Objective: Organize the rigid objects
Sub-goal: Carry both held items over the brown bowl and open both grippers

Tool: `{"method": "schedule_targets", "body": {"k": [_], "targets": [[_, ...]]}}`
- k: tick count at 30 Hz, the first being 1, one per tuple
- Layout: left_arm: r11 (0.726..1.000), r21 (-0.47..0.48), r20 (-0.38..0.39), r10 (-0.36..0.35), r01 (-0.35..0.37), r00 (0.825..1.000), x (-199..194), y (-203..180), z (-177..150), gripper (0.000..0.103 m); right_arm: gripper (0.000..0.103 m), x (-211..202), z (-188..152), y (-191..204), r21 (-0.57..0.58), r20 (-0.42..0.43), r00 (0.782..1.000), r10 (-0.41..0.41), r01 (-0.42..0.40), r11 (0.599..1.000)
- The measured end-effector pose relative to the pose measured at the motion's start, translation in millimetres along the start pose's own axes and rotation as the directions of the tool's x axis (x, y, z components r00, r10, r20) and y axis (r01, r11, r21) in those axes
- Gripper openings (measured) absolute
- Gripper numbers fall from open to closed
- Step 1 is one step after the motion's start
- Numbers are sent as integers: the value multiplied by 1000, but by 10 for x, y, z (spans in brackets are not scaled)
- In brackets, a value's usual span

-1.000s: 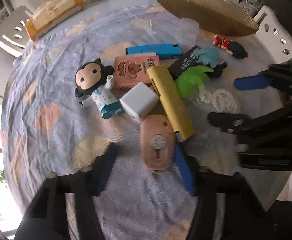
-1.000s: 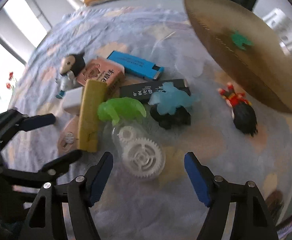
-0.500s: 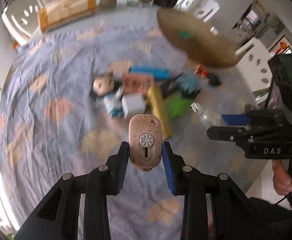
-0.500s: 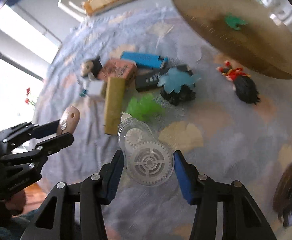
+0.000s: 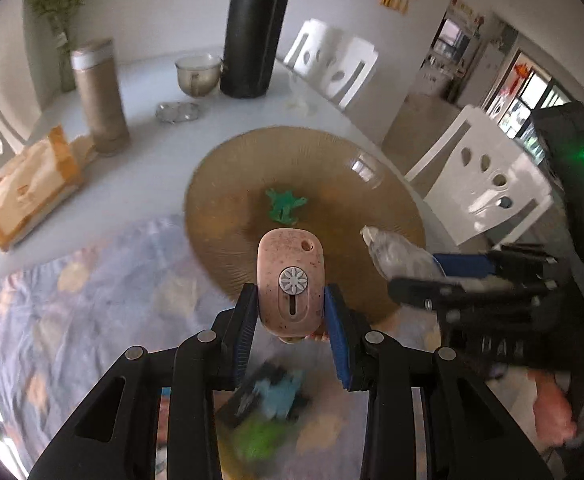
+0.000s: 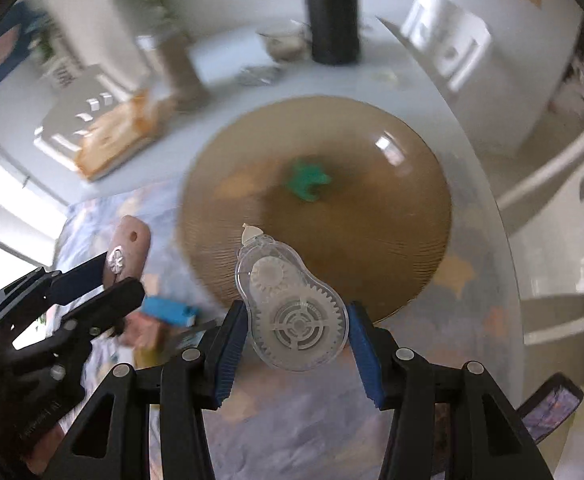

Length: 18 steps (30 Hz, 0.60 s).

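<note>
My left gripper [image 5: 291,316] is shut on a pink oval case [image 5: 290,276] with a white flower button, held in the air at the near rim of the round brown woven tray [image 5: 228,216]. My right gripper [image 6: 297,338] is shut on a clear correction-tape dispenser [image 6: 292,304] with white gears, held over the tray's near edge [image 6: 371,248]. A green toy [image 5: 286,206] lies in the tray's middle; it also shows in the right wrist view [image 6: 307,178]. Each gripper shows in the other's view: the right [image 5: 443,276], the left [image 6: 108,276].
Leftover toys lie blurred on the flowered cloth [image 5: 72,320] below: a blue figure [image 5: 280,394], a green one [image 5: 258,440], a blue box [image 6: 168,310]. Behind the tray stand a black cylinder [image 5: 256,28], a bowl [image 5: 198,74], a tan tumbler [image 5: 98,96], a snack bag [image 5: 32,184]. White chairs [image 5: 479,184] ring the table.
Both grippers closed on their objects, lifted them off the cloth and carried them forward to the brown tray. The pile of toys is now below and behind them.
</note>
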<state>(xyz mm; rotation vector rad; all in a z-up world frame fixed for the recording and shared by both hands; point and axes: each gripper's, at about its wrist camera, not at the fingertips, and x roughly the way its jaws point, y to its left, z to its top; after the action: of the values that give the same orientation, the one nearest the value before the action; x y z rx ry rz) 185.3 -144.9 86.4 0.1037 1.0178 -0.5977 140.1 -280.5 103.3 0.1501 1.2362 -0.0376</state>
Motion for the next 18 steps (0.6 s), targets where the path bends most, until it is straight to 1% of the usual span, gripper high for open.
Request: {"method": "schedule_targets", "body": {"k": [4, 6, 9, 11, 13, 15, 18], "targets": [[1000, 0, -56, -12, 12, 998, 260, -77, 54, 30, 49, 181, 68, -162, 28, -40, 999, -32, 33, 999], [1000, 10, -77, -7, 7, 997, 359, -95, 56, 30, 49, 215, 75, -221, 27, -43, 998, -44, 45, 999], [1000, 19, -103, 6, -4, 995, 485, -106, 82, 30, 49, 226, 71, -244, 12, -40, 995, -87, 87, 996], [1000, 19, -117, 13, -11, 993, 543, -101, 81, 31, 50, 250, 89, -300, 17, -43, 996, -84, 84, 996], [999, 15, -130, 37, -36, 991, 602, -98, 98, 31, 50, 273, 104, -327, 27, -49, 995, -85, 86, 996], [997, 12, -152, 71, -70, 986, 617, -85, 98, 42, 50, 299, 125, -332, 38, -50, 995, -89, 91, 995], [996, -10, -141, 81, -83, 987, 501, -45, 94, 43, 50, 257, 135, -297, 37, -33, 994, -104, 105, 994]]}}
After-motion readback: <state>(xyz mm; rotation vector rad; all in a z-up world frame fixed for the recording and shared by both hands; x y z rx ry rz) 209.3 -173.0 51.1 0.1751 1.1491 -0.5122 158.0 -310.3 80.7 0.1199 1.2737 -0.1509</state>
